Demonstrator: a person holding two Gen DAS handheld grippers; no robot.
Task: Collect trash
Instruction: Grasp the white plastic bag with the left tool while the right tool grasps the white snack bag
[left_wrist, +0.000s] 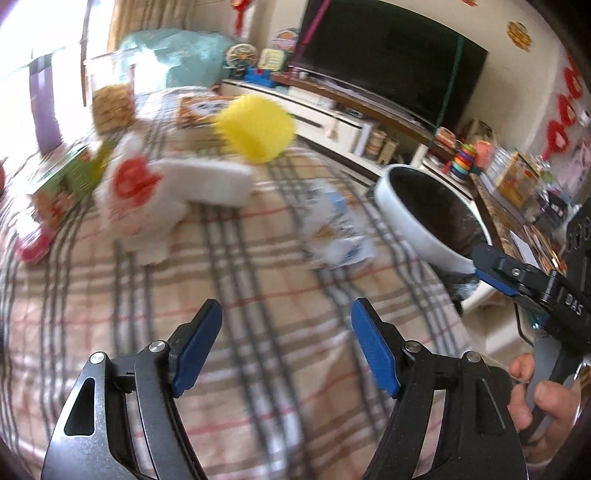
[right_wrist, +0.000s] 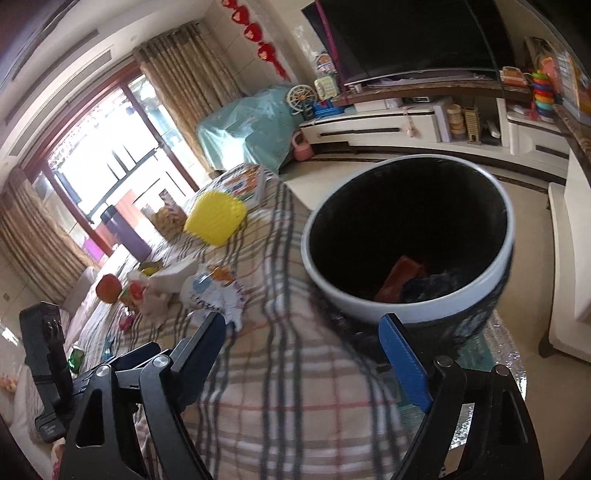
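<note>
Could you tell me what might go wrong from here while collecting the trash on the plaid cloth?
The left gripper is open and empty. The crumpled blue-and-white wrapper lies ahead, near the cloth's edge by the bin, so a sloppy grab might push it off. The right gripper hangs close to the bin's rim and may bump it.

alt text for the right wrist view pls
The open, empty right gripper points at a white-rimmed bin with a black liner, standing beside a plaid-covered table; an orange wrapper lies inside. Crumpled wrappers and a yellow container sit farther along the cloth.
</note>
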